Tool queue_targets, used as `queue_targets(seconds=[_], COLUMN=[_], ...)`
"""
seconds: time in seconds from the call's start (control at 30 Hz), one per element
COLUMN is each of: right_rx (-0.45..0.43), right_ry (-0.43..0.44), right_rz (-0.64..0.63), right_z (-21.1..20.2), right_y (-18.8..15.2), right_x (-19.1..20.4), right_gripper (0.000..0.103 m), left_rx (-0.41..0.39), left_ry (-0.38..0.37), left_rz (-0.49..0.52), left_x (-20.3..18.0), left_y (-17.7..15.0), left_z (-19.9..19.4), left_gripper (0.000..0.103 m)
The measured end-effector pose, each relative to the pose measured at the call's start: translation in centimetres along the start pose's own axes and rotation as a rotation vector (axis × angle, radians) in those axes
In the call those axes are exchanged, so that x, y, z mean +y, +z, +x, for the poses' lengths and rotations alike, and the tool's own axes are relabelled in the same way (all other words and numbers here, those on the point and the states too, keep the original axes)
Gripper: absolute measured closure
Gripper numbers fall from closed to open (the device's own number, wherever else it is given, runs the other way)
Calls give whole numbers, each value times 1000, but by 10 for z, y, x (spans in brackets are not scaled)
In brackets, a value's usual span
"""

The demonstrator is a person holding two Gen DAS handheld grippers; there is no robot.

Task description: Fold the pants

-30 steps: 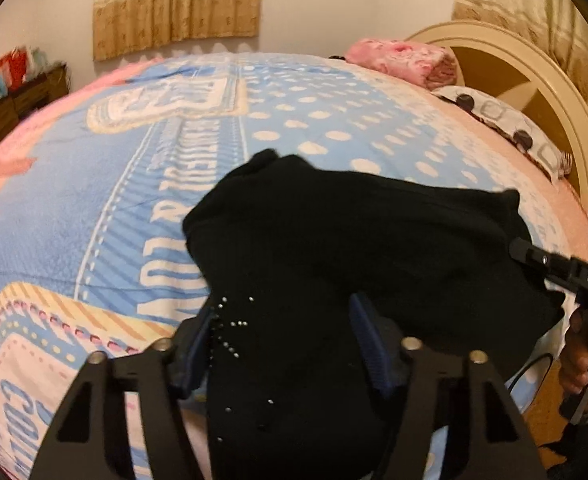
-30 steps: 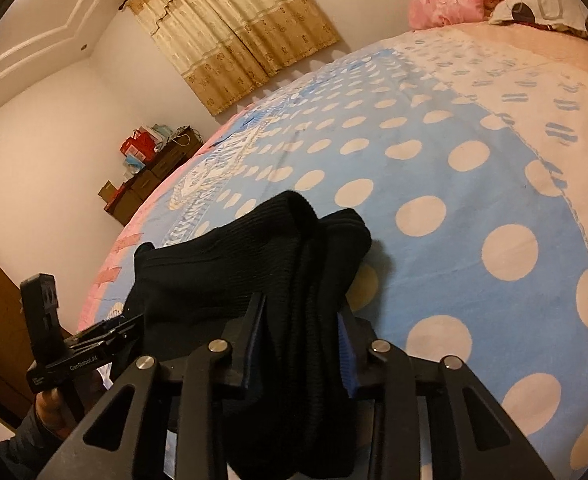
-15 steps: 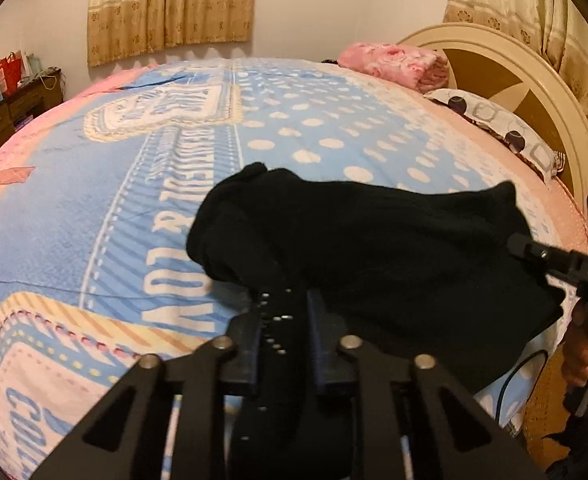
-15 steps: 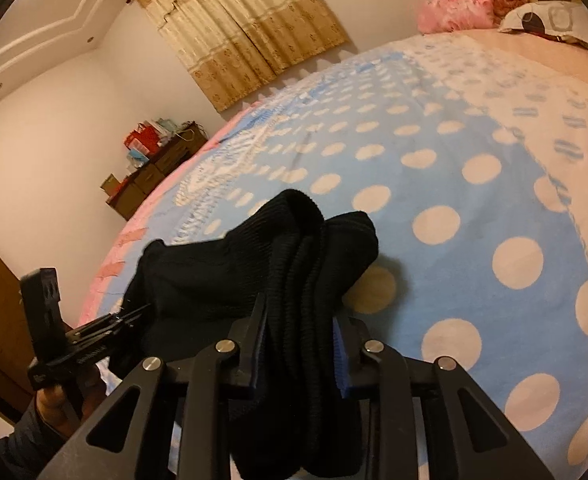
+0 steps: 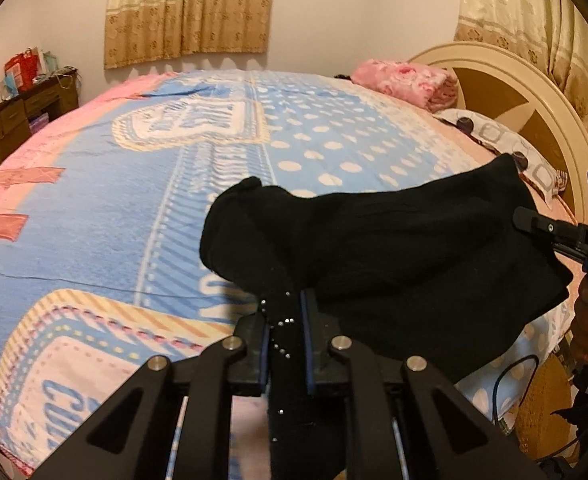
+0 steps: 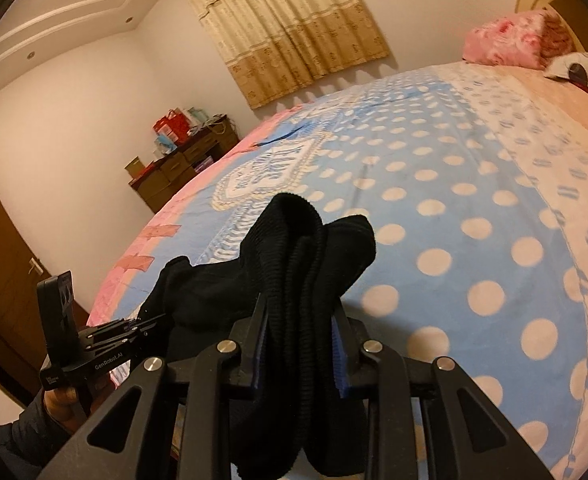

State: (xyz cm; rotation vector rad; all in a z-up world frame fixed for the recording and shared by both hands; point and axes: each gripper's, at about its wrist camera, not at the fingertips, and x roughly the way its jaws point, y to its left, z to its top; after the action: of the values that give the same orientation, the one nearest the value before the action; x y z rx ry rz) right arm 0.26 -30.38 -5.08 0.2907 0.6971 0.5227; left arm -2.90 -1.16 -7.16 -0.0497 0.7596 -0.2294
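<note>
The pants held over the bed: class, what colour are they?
Black; the pants show best in the left wrist view.

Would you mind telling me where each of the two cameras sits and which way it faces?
Left wrist: on the left gripper, looking down its fingers across the bedspread toward the curtain; the right gripper and hand show at right.
Right wrist: on the right gripper, facing the dresser corner; the left gripper shows at lower left.
Both share the black pants, each gripper shut on them.

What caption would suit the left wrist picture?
Left hand-held gripper pinching black pants above a blue polka-dot bedspread.
</note>
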Motion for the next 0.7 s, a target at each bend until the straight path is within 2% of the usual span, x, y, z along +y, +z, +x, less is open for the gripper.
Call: queue_targets(seconds=[0.33, 0.5, 0.7], right_rx=[32, 59, 93], right_ry=[70, 118, 166], right_rz=[-126, -204, -281], right_z=[40, 82, 152], right_y=[44, 75, 112], right_x=[52, 92, 145], right_gripper=[76, 76, 76], left_rx=[-80, -116, -152], left_ry=[102, 179, 270], left_rz=[-58, -96, -152], left_x=[55, 97, 152], left_y=[17, 30, 46], left_z=[-36, -47, -50], left_gripper=[90, 90, 90])
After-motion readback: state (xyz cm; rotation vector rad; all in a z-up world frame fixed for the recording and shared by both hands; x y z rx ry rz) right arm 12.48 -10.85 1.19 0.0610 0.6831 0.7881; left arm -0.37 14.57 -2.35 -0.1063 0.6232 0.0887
